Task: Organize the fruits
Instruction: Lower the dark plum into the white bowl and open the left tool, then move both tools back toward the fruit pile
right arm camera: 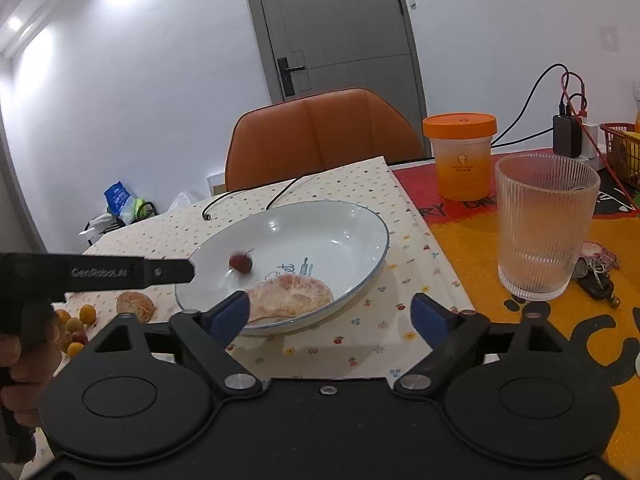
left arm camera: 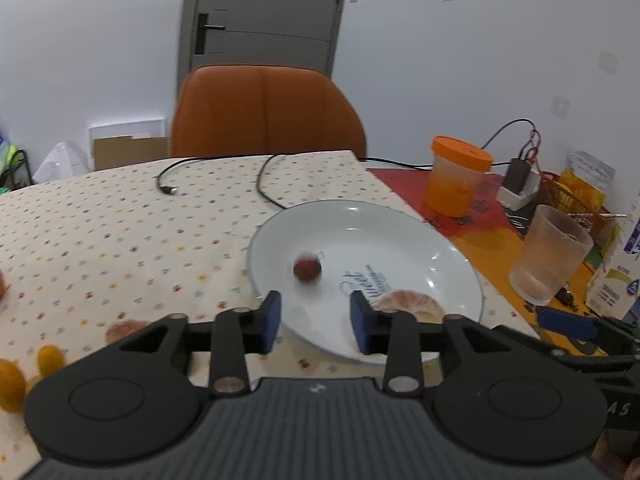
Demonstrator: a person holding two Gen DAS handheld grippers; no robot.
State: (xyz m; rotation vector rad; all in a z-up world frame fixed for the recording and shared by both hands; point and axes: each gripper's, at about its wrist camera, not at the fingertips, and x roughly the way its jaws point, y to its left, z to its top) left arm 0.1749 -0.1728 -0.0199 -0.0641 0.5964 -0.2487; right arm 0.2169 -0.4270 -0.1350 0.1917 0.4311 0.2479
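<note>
Your left gripper [left arm camera: 316, 322] hangs released and empty over the plate's [right arm camera: 360, 216] left rim. A red fruit [right arm camera: 240, 262] sits left of plate centre, a peeled orange [right arm camera: 290, 294] at its near edge. Your right gripper [right arm camera: 330, 314] gapes empty, just near of the plate.

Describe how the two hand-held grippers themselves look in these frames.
Both the left hand-held gripper and the right hand-held gripper are matte black with round disc housings, silver pivot screws and blue fingertip pads. The left one's side bears white lettering, seen from the right wrist.
</note>
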